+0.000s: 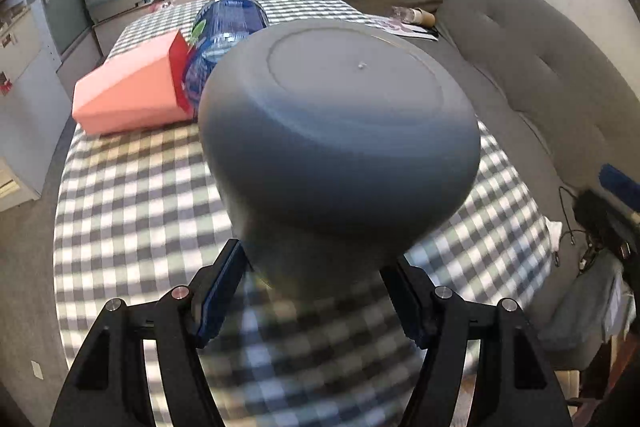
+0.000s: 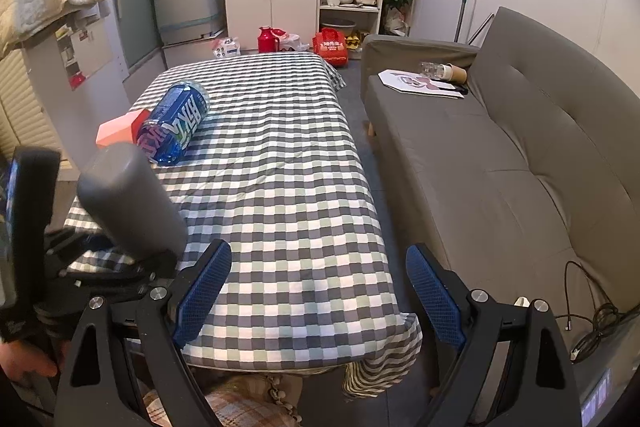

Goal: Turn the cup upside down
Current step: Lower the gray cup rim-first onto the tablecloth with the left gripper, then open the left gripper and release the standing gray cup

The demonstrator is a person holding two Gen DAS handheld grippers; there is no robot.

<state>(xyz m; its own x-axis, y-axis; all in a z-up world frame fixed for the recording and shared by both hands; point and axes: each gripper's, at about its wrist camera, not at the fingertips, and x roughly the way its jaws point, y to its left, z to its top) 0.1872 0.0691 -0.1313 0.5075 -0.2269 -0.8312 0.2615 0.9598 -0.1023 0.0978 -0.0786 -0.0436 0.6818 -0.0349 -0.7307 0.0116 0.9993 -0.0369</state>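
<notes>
The left gripper [image 1: 316, 291] pinches the grey cup [image 1: 340, 131] between its two blue pads [image 1: 218, 295], which press on opposite sides of the cup near its lower part. The cup is lifted above the checked tablecloth [image 1: 132, 211] and tilted, so that its flat round bottom faces up and away from the camera. In the right wrist view, the same cup [image 2: 128, 199] is seen at the left side of the table [image 2: 288, 163], leaning, with its closed end pointing up toward the blue bottle [image 2: 174, 123].

The right gripper [image 2: 320, 299] holds nothing. Its fingers [image 2: 434, 297] are spread wide, and they hover above the near edge of the table, well apart from the cup.

The blue bottle lies on its side on the cloth, beyond the cup. Just beside the bottle, on its far left side, a pink box [image 1: 128, 91] with a red flap touches it. A grey sofa [image 2: 500, 163] stands to the right of the table.
</notes>
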